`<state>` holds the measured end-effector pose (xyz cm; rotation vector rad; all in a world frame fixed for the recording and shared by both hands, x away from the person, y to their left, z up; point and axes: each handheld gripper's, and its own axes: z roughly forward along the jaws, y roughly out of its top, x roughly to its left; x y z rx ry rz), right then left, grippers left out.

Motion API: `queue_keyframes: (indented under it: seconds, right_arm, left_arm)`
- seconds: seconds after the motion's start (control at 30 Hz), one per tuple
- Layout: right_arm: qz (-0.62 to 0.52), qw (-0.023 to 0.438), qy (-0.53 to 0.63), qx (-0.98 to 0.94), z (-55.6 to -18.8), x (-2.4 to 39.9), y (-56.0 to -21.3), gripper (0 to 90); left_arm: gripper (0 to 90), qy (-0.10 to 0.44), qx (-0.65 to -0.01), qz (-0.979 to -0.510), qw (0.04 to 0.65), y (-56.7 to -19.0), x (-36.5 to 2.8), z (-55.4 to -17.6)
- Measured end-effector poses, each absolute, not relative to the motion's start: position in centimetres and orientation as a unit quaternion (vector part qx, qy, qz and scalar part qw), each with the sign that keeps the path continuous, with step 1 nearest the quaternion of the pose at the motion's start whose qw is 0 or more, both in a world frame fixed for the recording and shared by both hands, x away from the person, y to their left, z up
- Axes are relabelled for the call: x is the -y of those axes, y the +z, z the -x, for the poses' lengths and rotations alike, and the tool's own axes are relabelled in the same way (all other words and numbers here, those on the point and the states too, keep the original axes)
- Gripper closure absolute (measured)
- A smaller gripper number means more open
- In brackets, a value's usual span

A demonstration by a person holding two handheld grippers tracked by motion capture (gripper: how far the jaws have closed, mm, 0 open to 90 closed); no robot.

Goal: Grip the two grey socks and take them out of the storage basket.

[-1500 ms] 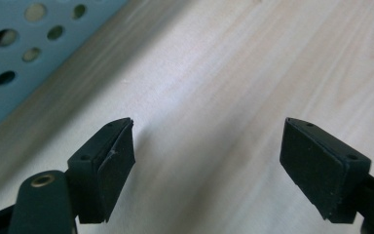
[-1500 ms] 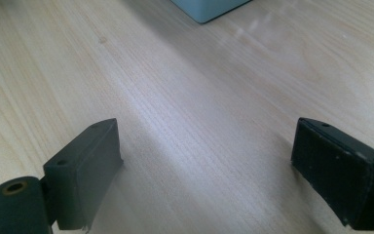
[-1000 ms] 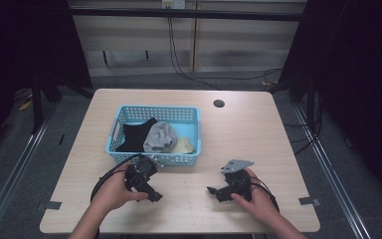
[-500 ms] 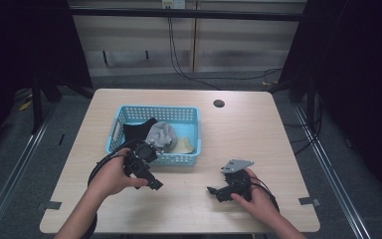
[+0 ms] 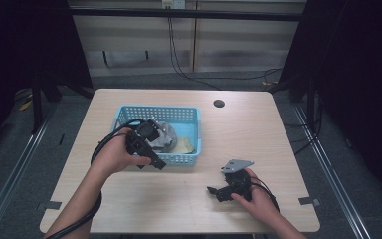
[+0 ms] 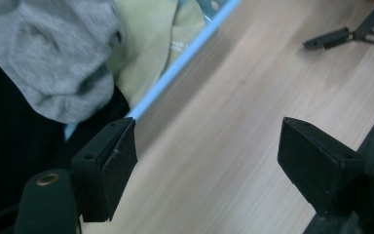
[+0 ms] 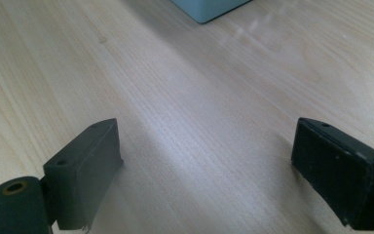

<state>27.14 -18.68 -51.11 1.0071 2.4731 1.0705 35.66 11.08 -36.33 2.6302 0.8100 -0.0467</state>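
left gripper (image 5: pixel 146 144) jaws wide, at basket (image 5: pixel 191 115) near rim | right gripper (image 5: pixel 229 188) wide, empty, well clear of basket | risk (judgement): jaw catches rim, basket tips, socks (image 6: pixel 53 53) spill

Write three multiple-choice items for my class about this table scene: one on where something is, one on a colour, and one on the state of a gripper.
1. Where is the left gripper?
A. At the basket's front edge
B. Beside the round hole in the table
C. At the table's right edge

2. What colour is the basket?
A. Red
B. Light blue
C. White

3. How do the right gripper's fingers stand?
A. Shut on a grey cloth
C. Shut on the basket rim
B. Open, with nothing between them

Answers:
1 A: the high view shows the left gripper over the front edge of the basket.
2 B: its mesh walls are light blue.
3 B: the right gripper has its fingers wide apart over the bare wooden table.
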Motion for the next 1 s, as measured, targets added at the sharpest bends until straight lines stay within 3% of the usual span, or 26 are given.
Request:
queue_keyframes:
  seconds: [0.33,1.0]
  right_arm:
    - [-0.347,0.132,0.369,-0.852,-27.1,18.7,-51.1,10.4]
    - [-0.346,0.135,0.369,-0.852,-27.2,18.7,-51.1,10.4]
  left_arm:
    - [21.7,-0.001,-0.312,-0.932,0.186,-36.3,-10.4,-38.1]
    - [22.6,0.021,-0.397,-0.897,0.191,-40.2,-8.7,-43.8]
